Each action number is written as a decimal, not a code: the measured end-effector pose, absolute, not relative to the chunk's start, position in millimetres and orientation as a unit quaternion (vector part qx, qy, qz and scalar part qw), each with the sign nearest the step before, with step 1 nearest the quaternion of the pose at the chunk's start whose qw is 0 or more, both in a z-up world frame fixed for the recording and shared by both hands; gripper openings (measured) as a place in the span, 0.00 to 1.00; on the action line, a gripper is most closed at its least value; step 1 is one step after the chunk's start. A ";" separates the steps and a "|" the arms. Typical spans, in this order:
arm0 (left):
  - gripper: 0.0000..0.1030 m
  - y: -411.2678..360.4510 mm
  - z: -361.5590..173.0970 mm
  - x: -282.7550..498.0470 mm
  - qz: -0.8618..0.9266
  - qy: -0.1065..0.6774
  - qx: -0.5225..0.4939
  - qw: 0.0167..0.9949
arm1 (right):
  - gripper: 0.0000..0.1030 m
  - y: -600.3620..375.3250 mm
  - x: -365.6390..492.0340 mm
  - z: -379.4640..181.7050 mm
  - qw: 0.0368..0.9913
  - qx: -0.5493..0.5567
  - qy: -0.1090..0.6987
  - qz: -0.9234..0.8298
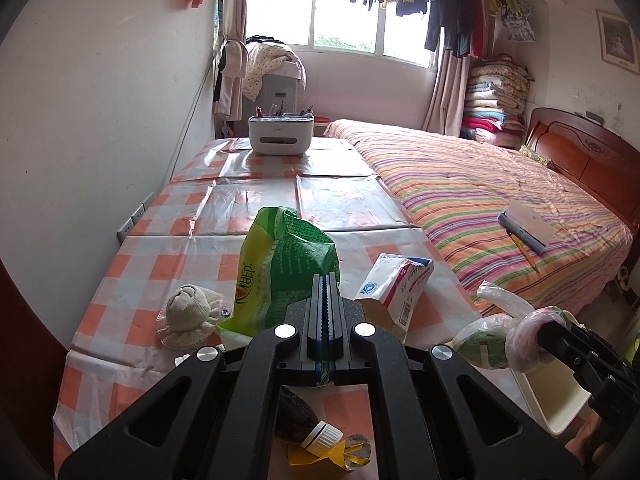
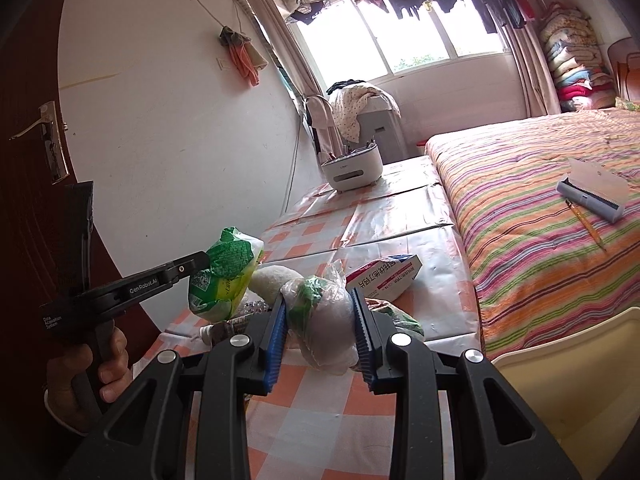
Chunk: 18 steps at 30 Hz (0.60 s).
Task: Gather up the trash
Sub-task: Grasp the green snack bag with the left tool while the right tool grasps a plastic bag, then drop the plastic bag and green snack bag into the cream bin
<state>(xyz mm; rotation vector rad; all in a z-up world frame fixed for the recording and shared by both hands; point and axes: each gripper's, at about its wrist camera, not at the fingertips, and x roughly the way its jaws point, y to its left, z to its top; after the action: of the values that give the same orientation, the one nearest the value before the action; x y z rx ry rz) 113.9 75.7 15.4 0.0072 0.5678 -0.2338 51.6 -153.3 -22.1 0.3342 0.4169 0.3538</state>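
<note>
Pinching with the left gripper (image 1: 325, 282), clamped fully shut, on the edge of a crumpled green-and-yellow plastic bag (image 1: 280, 264). Squeezing with the right gripper (image 2: 319, 299), part-closed, on a knotted clear plastic bag (image 2: 332, 332) stuffed with white and green scraps. Holding both loads above the near end of the table under its orange-and-white checked cloth (image 1: 132, 280), apparently off the surface.

Likely mid-carry: two pieces picked, not yet dropped. Just to the right, past the table's edge, the cream plastic bin (image 2: 560, 364), with its open mouth below the right gripper.

Next, probably: swing both loads over that bin, keep the grips firm until well inside the rim, then release. Careful with the green bag: held by a thin edge only, so liable to slip.

Left on the table: a red-and-white cardboard medicine box (image 1: 396, 284), a beige crumpled cloth ball (image 1: 188, 312), a dark bottle with a white ribbed cap (image 1: 320, 434) and a yellow foil wrapper (image 1: 320, 458).
</note>
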 end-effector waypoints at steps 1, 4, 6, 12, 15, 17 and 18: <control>0.01 71.1 16.8 111.4 -0.121 0.277 0.005 0.953 | 0.29 -156.4 49.7 -22.2 0.950 0.165 0.203 0.171; 0.01 56.7 21.8 103.8 -0.142 0.271 0.006 0.952 | 0.29 -165.0 44.2 -21.4 0.952 0.167 0.198 0.161; 0.01 47.5 23.8 99.8 -0.156 0.269 0.007 0.951 | 0.29 -171.3 39.8 -20.7 0.954 0.169 0.193 0.155; 0.01 21.6 26.1 92.6 -0.193 0.267 0.010 0.944 | 0.29 -188.8 28.1 -18.0 0.958 0.176 0.179 0.135; 0.01 11.1 27.0 88.4 -0.209 0.267 0.009 0.941 | 0.29 -197.9 20.5 -15.8 0.961 0.178 0.170 0.122; 0.01 5.2 27.1 86.4 -0.221 0.269 0.005 0.937 | 0.29 -204.4 15.7 -14.5 0.963 0.180 0.165 0.114; 0.01 2.3 27.3 85.5 -0.228 0.270 0.004 0.936 | 0.29 -207.7 13.3 -14.5 0.964 0.181 0.163 0.110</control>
<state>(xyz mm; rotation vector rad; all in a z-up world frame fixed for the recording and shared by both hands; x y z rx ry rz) 85.5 2.3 27.3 0.0082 0.5519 -0.4656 13.3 -207.7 -14.5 0.3660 0.3300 0.2218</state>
